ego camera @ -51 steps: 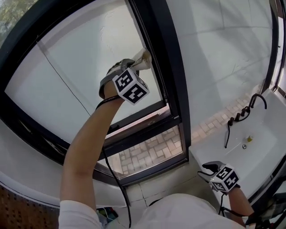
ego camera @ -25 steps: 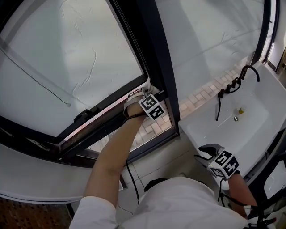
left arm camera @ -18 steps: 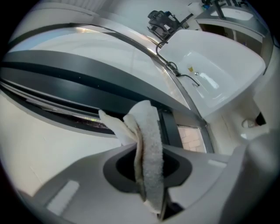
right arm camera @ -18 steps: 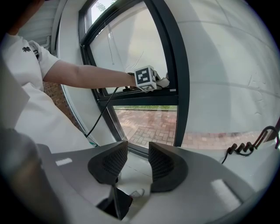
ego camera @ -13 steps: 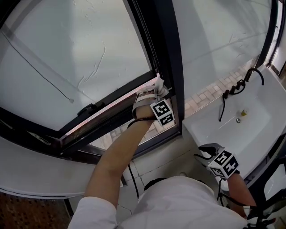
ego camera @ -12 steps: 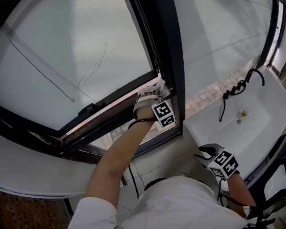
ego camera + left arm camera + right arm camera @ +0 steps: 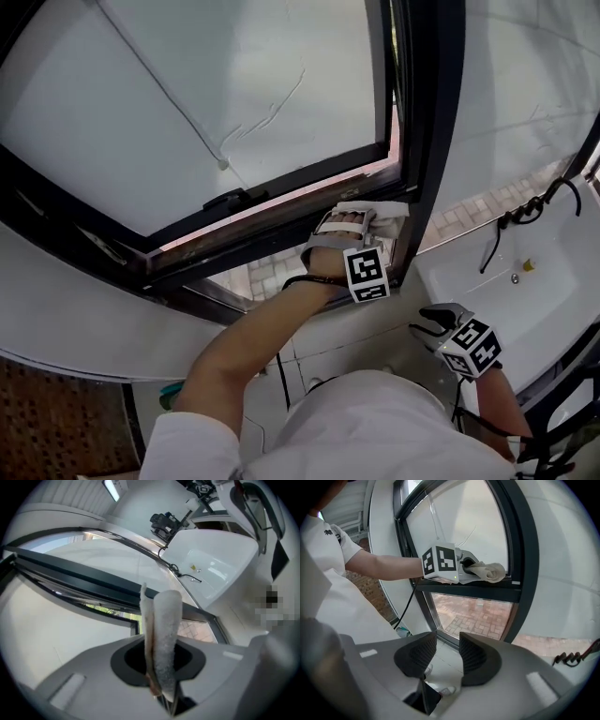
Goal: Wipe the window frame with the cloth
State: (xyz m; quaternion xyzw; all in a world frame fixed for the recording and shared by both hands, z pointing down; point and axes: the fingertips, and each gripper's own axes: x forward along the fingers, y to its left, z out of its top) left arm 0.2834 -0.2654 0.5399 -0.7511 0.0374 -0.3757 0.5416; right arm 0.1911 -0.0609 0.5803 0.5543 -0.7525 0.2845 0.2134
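A white cloth (image 7: 382,212) (image 7: 165,634) (image 7: 490,571) is clamped in my left gripper (image 7: 370,225) (image 7: 161,644) (image 7: 471,569), which is shut on it. The cloth presses against the dark window frame (image 7: 424,141) (image 7: 525,573) at the lower right corner of the opened sash, where the horizontal bar (image 7: 478,590) meets the upright. My right gripper (image 7: 441,323) (image 7: 447,656) hangs low beside my body with its jaws apart and nothing between them.
A white sink (image 7: 553,272) (image 7: 211,564) with a dark tap (image 7: 562,187) stands to the right. A brick pavement (image 7: 478,616) shows through the lower pane. A black cable (image 7: 281,366) runs down from my left gripper. A curved white wall (image 7: 66,309) lies to the left.
My left gripper has slid the cloth down the upright of the frame, from mid-height to the lower right corner. The head view has shifted. My right gripper has stayed in place.
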